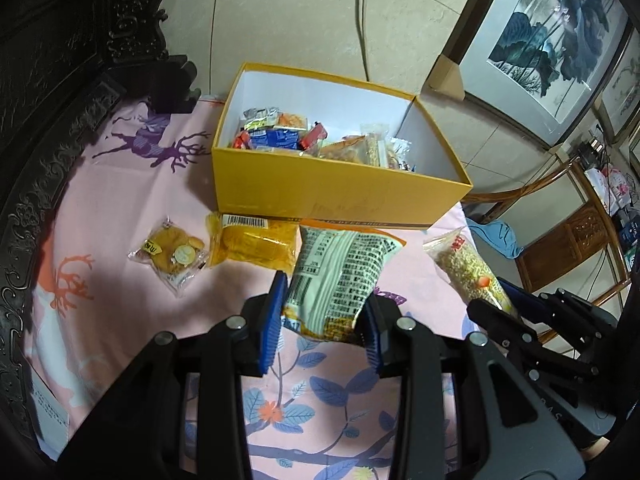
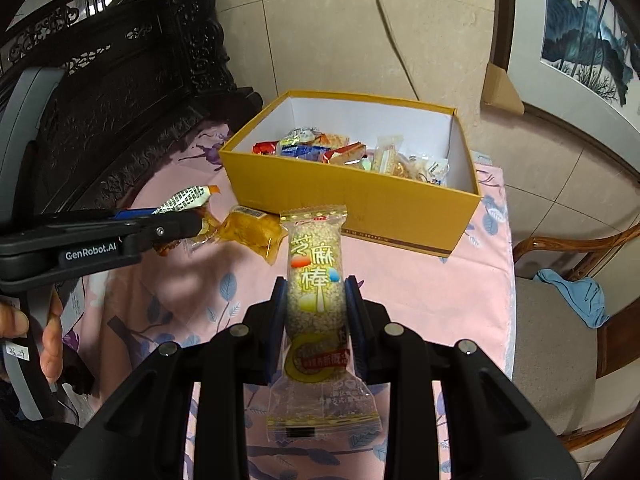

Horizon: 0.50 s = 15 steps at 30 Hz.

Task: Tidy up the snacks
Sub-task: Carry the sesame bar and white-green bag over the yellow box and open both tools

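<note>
**Yellow box half full, both grippers holding a snack**

Yellow box (image 1: 336,196) sits open on the pink cloth (image 1: 120,216) with a heap of wrapped snacks (image 1: 288,136) in it, piled mostly toward its left and middle. Left gripper (image 1: 324,312) has its blue pads clamped on a pale packet (image 1: 340,276) with loads of small print, lifted clear of the cloth, top end pointing at the box. Right gripper (image 2: 317,312) is squeezed onto a clear sesame bar (image 2: 316,280), upright between the pads, wrapper tail hanging down below them.

Two snacks lie on the cloth just in front of the box: an orange pack (image 1: 252,242) with a barcode, touching the box wall, and a small cookie bag (image 1: 172,254) to its left.

A hand (image 2: 48,336) shows at the left edge of the right wrist view, wrapped around the left gripper's handle. A wooden chair (image 2: 560,320) with a blue rag (image 2: 576,296) stands beside the table.
</note>
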Each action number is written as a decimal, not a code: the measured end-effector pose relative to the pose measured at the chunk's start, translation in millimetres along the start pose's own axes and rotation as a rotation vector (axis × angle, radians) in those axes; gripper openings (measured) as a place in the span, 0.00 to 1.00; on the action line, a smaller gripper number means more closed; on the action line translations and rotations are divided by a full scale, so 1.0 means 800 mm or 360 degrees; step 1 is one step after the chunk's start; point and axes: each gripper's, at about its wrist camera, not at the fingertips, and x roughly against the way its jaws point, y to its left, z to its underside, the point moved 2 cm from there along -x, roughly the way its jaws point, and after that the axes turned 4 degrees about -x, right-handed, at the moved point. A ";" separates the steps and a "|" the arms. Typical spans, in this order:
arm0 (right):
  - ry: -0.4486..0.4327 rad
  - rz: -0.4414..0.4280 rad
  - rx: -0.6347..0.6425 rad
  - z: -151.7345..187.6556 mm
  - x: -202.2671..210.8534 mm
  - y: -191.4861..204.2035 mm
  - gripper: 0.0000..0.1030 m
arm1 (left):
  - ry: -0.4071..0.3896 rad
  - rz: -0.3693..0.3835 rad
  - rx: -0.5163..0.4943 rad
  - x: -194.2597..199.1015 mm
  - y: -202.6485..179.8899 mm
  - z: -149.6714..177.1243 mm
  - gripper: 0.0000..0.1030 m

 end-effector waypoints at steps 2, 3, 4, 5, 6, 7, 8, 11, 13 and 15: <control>-0.0004 0.0001 -0.0008 0.000 0.001 0.001 0.28 | -0.0001 0.0005 -0.0004 0.001 -0.001 -0.001 0.33; -0.0003 0.0003 -0.0010 0.000 0.001 0.001 0.28 | -0.0001 0.0005 -0.0005 0.002 -0.001 -0.001 0.33; -0.0004 0.0000 -0.0008 0.000 0.002 0.000 0.28 | 0.0000 0.0005 -0.0005 0.002 -0.001 -0.001 0.33; -0.0006 0.0000 -0.0012 0.000 0.002 -0.001 0.28 | 0.0002 0.0007 -0.0004 0.002 -0.001 -0.002 0.33; -0.0007 -0.0002 -0.0009 0.000 0.002 -0.001 0.28 | 0.0002 0.0008 -0.0001 0.002 -0.001 -0.002 0.33; -0.0008 0.0000 -0.0010 0.000 0.003 0.000 0.28 | 0.0002 0.0008 -0.0001 0.002 0.000 -0.002 0.33; -0.0008 0.0002 -0.0014 0.000 0.003 0.000 0.28 | 0.0004 0.0008 0.0000 0.001 0.000 -0.002 0.33; -0.0006 -0.0001 -0.0032 -0.003 0.002 -0.001 0.28 | 0.0016 0.0012 0.0000 -0.005 0.001 -0.009 0.33; -0.0006 0.0000 -0.0049 -0.008 -0.001 -0.003 0.28 | 0.0010 0.0006 0.0000 -0.009 0.001 -0.019 0.33; -0.0023 0.0004 -0.0068 -0.019 -0.004 -0.006 0.28 | -0.0005 0.0002 0.0001 -0.013 0.000 -0.032 0.33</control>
